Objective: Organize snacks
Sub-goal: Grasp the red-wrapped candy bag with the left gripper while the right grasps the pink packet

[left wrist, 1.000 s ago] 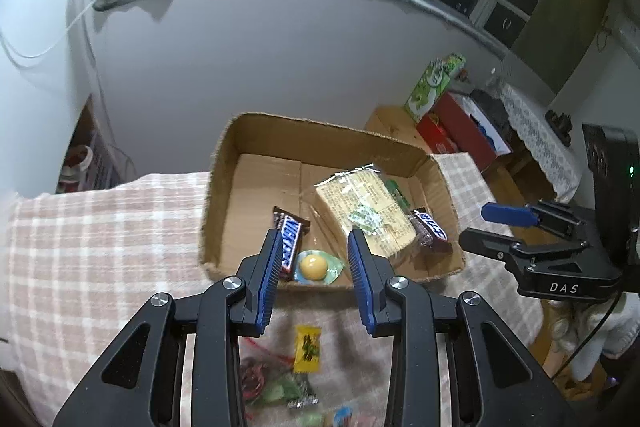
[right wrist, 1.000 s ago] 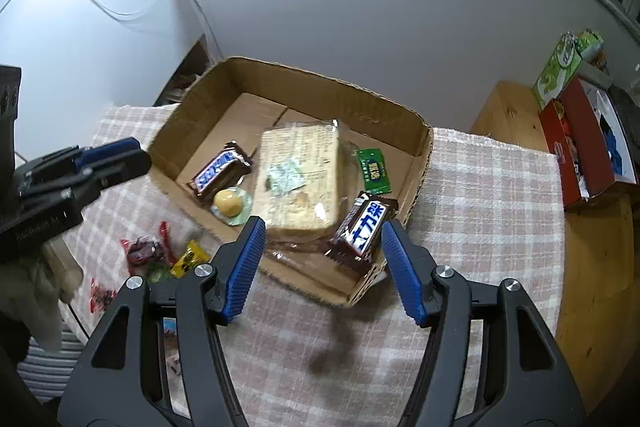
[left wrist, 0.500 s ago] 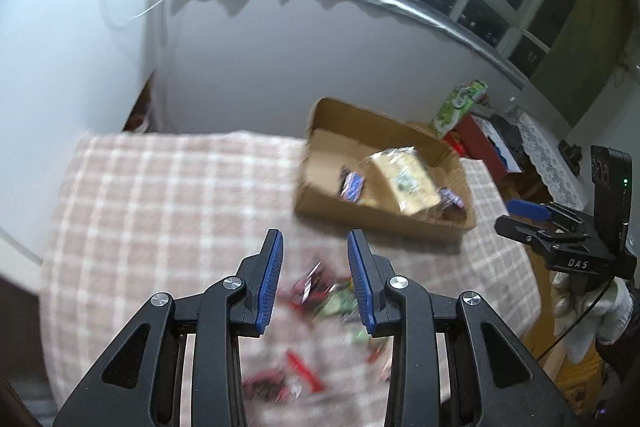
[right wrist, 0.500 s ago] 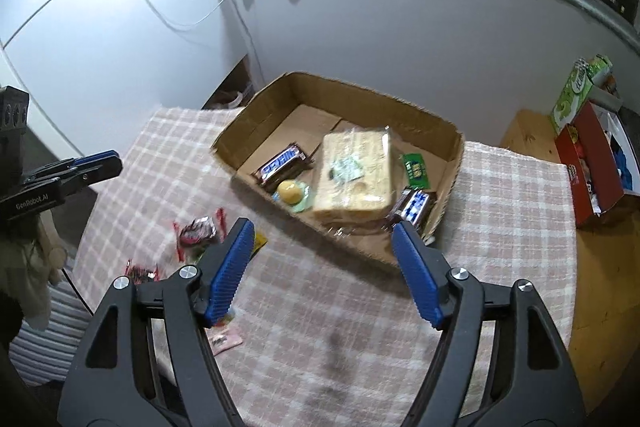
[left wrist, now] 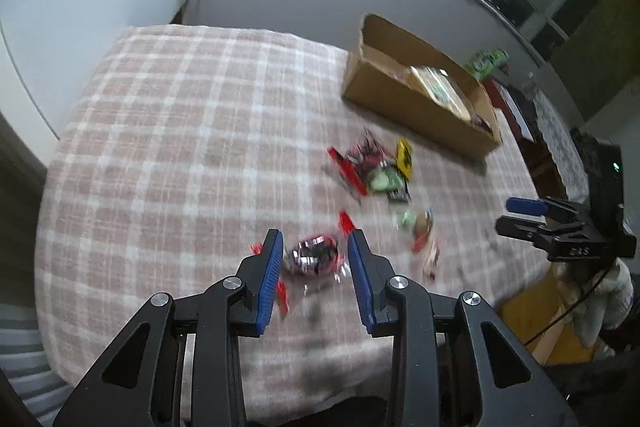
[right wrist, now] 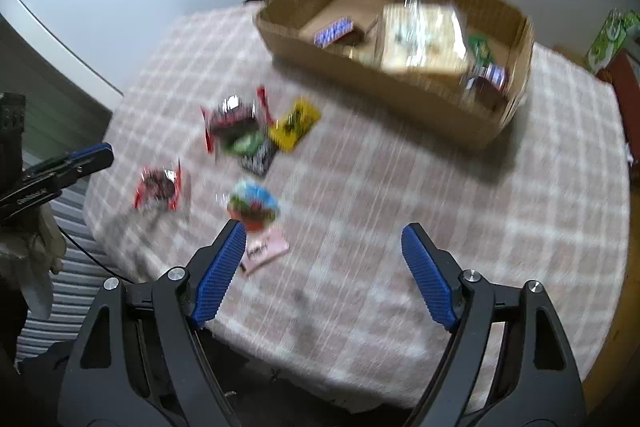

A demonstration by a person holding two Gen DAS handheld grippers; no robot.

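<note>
A cardboard box [left wrist: 412,107] stands at the far side of the plaid-covered table and holds a wrapped bread pack [right wrist: 424,35], chocolate bars [right wrist: 334,31] and a green packet [right wrist: 480,47]. Several loose snacks lie on the cloth: a red-and-silver packet [left wrist: 314,257], a red, green and yellow cluster [left wrist: 376,167], a blue-and-red one [right wrist: 252,205] and a pink one [right wrist: 266,251]. My left gripper [left wrist: 314,271] is open, its fingers either side of the red-and-silver packet, above it. My right gripper [right wrist: 324,279] is wide open and empty over the cloth, right of the pink packet.
The table's plaid cloth [left wrist: 180,131] has bare room on its left half. A white wall stands behind the box. A green carton [right wrist: 612,35] and a red box [left wrist: 516,107] sit on a wooden stand to the right of the table.
Both grippers have pulled back from the box and come down toward the loose snacks. The left one now straddles the red-and-silver packet. The right jaws have spread wider.
</note>
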